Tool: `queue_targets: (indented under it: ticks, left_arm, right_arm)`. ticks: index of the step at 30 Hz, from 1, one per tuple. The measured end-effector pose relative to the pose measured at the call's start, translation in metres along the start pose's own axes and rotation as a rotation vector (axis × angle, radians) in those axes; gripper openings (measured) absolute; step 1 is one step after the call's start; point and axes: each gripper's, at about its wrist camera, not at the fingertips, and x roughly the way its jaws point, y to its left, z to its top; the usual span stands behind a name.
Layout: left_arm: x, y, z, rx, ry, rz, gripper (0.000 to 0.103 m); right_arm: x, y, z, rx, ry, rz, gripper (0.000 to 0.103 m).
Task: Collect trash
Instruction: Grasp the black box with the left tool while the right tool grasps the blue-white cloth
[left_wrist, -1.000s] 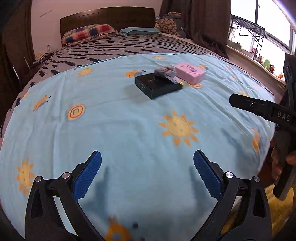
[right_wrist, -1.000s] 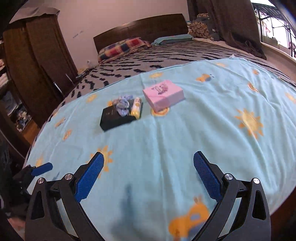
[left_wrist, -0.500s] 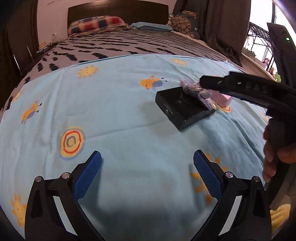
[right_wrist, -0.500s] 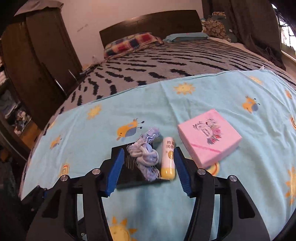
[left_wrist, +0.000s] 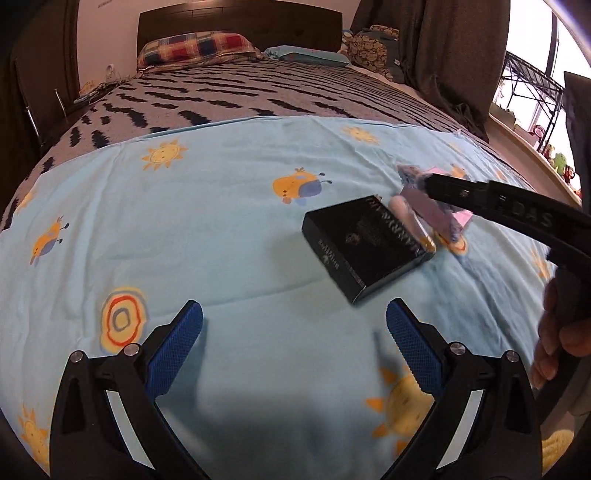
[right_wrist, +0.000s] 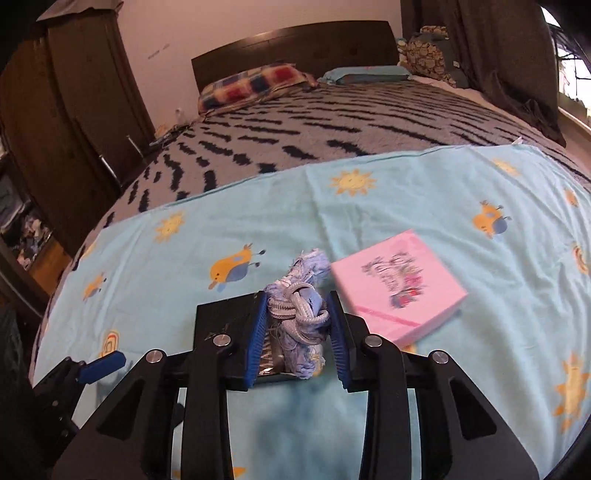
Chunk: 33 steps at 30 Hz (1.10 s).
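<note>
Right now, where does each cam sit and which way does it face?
Left wrist: on the left gripper, angled down over the blue sheet toward the headboard; its own open blue fingers show, plus the right gripper and the hand holding it.
Right wrist: on the right gripper, same heading, close over the black box; its jaws have just been closing round the blue cord bundle; the left gripper's fingertip shows lower left.
Shared: black box, cord bundle, pink box, sheet, plaid pillow.
</note>
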Motion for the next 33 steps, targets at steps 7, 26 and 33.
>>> queue_targets:
  ticks: [7, 26, 33]
  left_arm:
    - [0.018, -0.020, 0.030, -0.049, 0.010, 0.002, 0.095]
    - [0.073, -0.057, 0.053, -0.040, 0.126, 0.109, 0.089]
    - [0.059, -0.059, 0.043, -0.007, 0.104, 0.133, 0.081]
  right_arm:
    - [-0.015, -0.035, -0.006, 0.038, -0.013, -0.024, 0.033]
    - [-0.049, -0.091, -0.032, 0.063, -0.030, -0.018, 0.033]
    - [-0.061, -0.090, -0.041, 0.054, -0.042, -0.014, 0.033]
